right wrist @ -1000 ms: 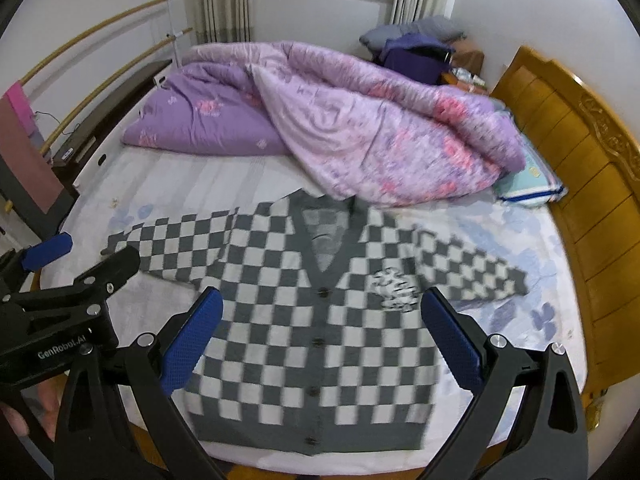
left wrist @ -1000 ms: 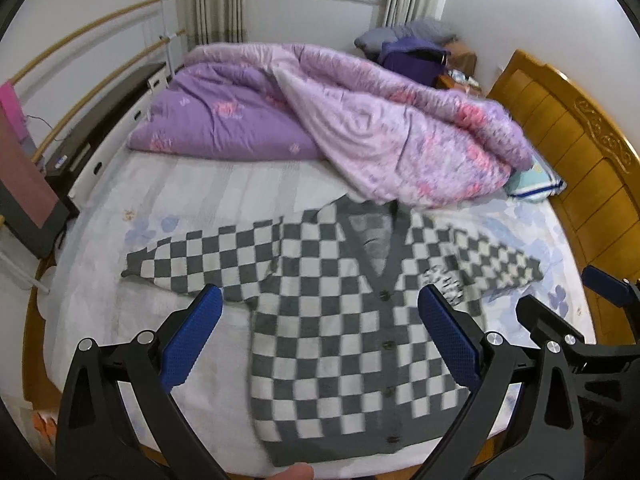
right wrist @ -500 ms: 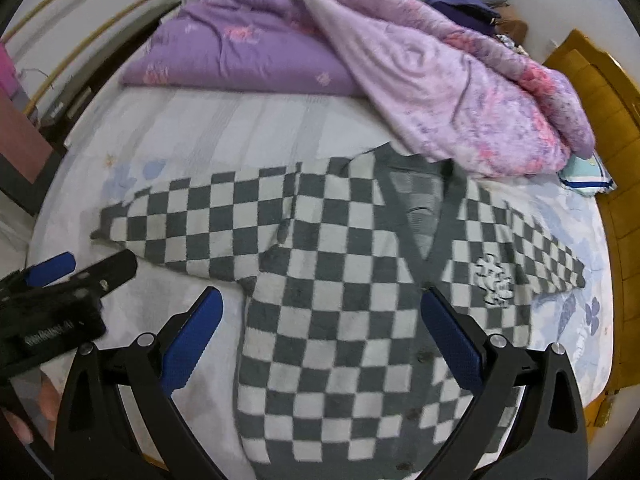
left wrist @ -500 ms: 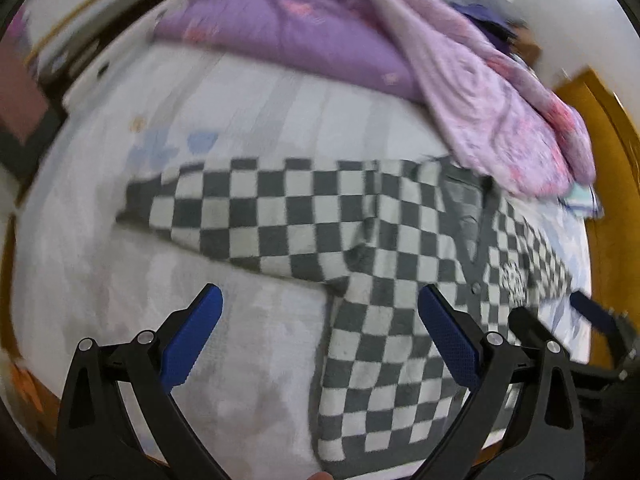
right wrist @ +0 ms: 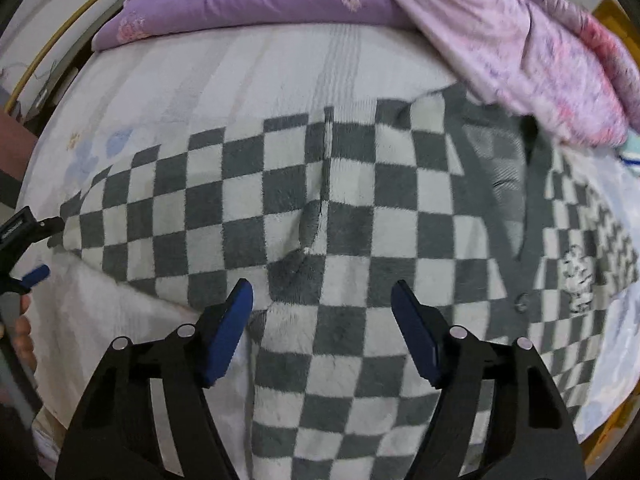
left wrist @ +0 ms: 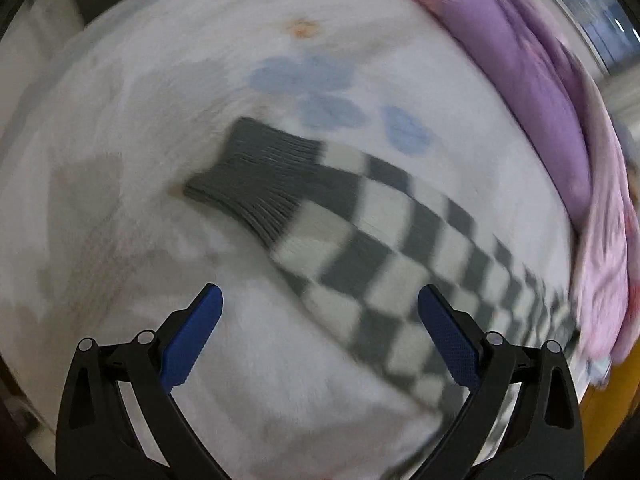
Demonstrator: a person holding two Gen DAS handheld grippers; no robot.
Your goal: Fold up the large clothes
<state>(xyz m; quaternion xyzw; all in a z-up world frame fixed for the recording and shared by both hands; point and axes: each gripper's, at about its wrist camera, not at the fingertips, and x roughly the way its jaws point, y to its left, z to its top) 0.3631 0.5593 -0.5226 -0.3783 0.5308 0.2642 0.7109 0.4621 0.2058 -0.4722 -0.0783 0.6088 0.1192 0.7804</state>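
A grey and white checkered cardigan (right wrist: 360,216) lies flat, front up, on the white bed sheet (right wrist: 248,68). Its left sleeve (left wrist: 376,232) stretches out, ending in a grey ribbed cuff (left wrist: 256,184). My left gripper (left wrist: 320,340) is open and empty, just above the sleeve near the cuff; it also shows at the left edge of the right wrist view (right wrist: 28,248). My right gripper (right wrist: 322,324) is open and empty, low over the cardigan where the left sleeve joins the body at the underarm.
A purple quilt (right wrist: 256,4) and a pink quilt (right wrist: 520,40) are piled at the head of the bed, the pink one overlapping the cardigan's collar. A wooden bed frame (right wrist: 612,12) runs along the right. Rails (right wrist: 60,36) stand on the left.
Both grippers have dropped toward the bed. The left one swung left to the sleeve's cuff. The right one closed in on the underarm area. Both stay open.
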